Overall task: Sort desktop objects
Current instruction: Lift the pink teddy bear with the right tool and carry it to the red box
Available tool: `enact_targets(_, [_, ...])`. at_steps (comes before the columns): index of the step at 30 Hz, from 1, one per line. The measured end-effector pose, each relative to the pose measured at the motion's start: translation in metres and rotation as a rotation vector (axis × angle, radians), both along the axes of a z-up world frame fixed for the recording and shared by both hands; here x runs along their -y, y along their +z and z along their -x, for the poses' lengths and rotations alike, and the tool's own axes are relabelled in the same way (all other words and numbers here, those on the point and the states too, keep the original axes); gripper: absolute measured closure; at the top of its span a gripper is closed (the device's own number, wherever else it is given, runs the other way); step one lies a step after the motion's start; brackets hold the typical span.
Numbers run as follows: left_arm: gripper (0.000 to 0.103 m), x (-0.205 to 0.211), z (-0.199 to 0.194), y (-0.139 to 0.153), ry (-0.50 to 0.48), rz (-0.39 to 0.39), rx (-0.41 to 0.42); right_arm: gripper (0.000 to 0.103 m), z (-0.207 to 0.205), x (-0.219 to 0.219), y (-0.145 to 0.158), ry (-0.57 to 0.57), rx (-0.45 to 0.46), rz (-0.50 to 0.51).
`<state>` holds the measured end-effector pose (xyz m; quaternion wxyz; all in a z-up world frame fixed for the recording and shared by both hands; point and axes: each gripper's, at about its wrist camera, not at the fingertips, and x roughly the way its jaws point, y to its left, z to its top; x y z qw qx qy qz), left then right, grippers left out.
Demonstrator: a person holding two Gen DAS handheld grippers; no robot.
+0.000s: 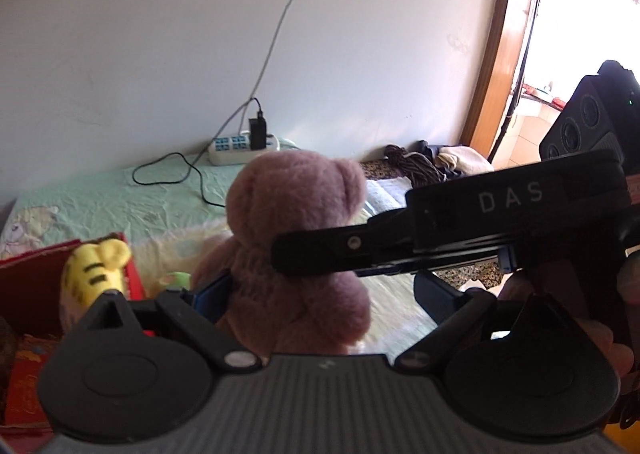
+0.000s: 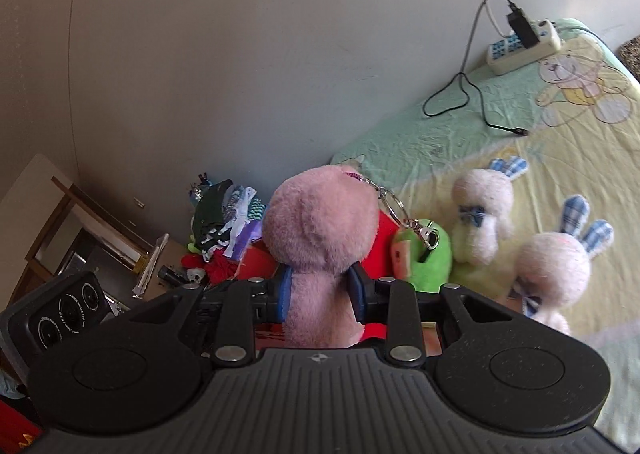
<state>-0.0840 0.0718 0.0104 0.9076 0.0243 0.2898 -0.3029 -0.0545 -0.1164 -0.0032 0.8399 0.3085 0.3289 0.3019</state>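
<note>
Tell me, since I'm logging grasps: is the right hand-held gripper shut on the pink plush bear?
Shut on it: the right hand-held gripper has both blue pads pressed into the pink plush bear.

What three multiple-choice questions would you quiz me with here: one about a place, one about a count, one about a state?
1. Where does the power strip lie?
A. on the green sheet, next to the wall
B. on a chair
C. hanging from the ceiling

2. How many white rabbits with blue checked ears are on the bed?
A. one
B. two
C. four

3. What is the right gripper doing?
A. its jaws are wide open with nothing between them
B. its jaws are shut on the pink bear
C. its jaws are shut on a cup

Answers:
1 A: the strip rests at the sheet's far edge, against the wall.
2 B: one rabbit sits further back and a second rabbit sits nearer.
3 B: both blue pads press into the bear's body.
</note>
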Motion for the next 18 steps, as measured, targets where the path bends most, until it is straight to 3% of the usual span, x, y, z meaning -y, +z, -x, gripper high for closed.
enact_targets(9, [0.008, -0.100, -0.015, 0.021, 0.080, 0.004, 0.082, 0.071, -0.030, -0.104, 0.023, 0.054, 0.100, 0.030])
enact_targets(14, [0.008, -0.141, -0.038, 0.011, 0.083, 0.006, 0.047, 0.072, -0.047, -0.147, 0.015, 0.041, 0.083, 0.062])
enact_targets(18, [0.009, -0.165, -0.053, -0.004, 0.050, 0.002, 0.008, 0.073, -0.057, -0.181, 0.008, 0.016, 0.059, 0.199])
